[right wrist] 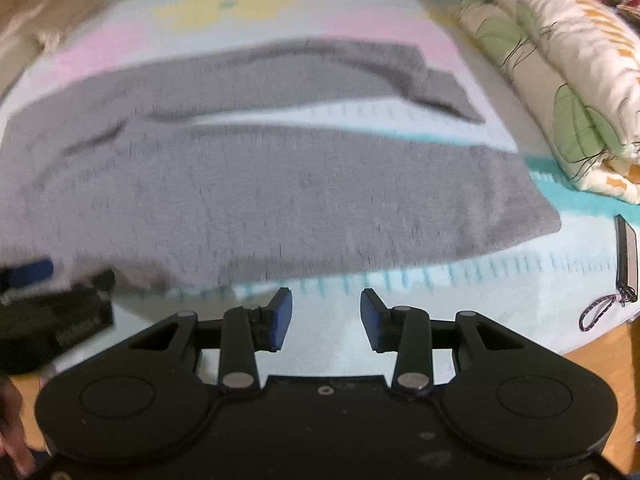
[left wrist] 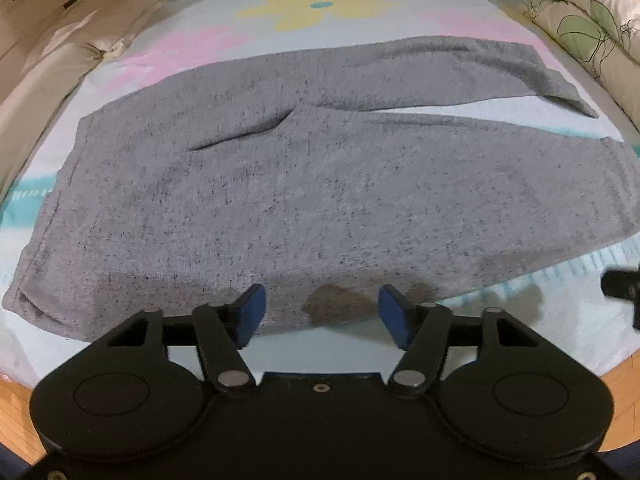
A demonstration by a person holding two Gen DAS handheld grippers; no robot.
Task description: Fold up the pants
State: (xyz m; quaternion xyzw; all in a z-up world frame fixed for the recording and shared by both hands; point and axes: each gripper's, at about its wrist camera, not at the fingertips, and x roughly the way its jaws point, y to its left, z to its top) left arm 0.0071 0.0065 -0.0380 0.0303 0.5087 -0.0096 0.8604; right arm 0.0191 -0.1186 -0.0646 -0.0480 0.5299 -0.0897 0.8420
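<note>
Grey heathered pants (left wrist: pixel 280 184) lie flat on a pale bedsheet (left wrist: pixel 72 344), waistband at the left, two legs spread to the right. My left gripper (left wrist: pixel 322 312) is open and empty, its blue pads (left wrist: pixel 252 312) over the pants' near edge. In the right wrist view the pants (right wrist: pixel 280 200) look blurred. My right gripper (right wrist: pixel 326 318) is open and empty, over the sheet (right wrist: pixel 500 312) just short of the near leg's edge. The left gripper (right wrist: pixel 28 270) shows at that view's left edge.
A folded floral quilt (right wrist: pixel 560 80) lies along the right side of the bed. A dark phone with a wrist strap (right wrist: pixel 626 256) lies on the sheet at the right. Cream pillows or padding (left wrist: pixel 60 48) line the far left. Wooden floor (right wrist: pixel 600 344) shows below the bed edge.
</note>
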